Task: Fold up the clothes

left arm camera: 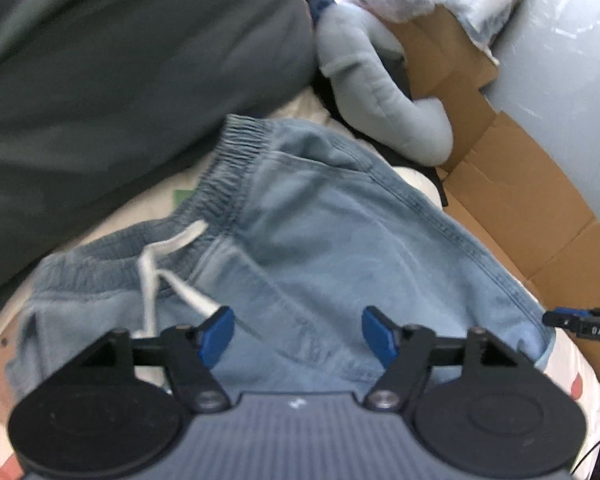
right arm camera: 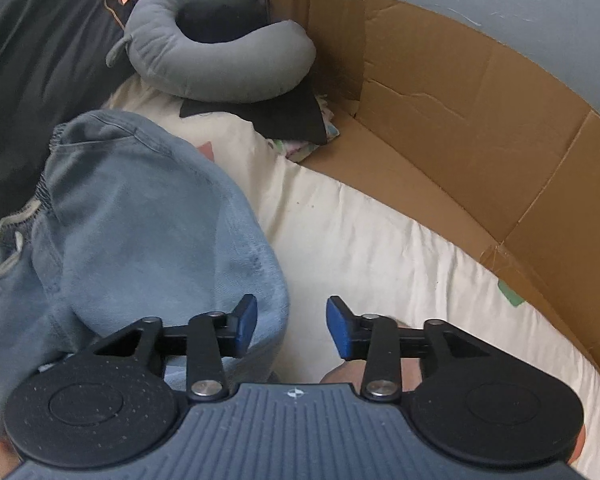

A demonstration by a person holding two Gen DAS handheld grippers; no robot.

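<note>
Shorts in pale blue denim are lying folded on the cream bed sheet, waistband toward the dark pillow. Both jaws are standing apart and grasping nothing: the left hand-held gripper is hovering over the cloth, the right hand-held gripper is sitting over the fold's right edge. I judge the loose white drawstring, lying just beside the left finger, is risking a snag that would drag the fold open. Open sheet is stretching rightward; the cardboard wall and the grey neck pillow are closing off the far side.
</note>
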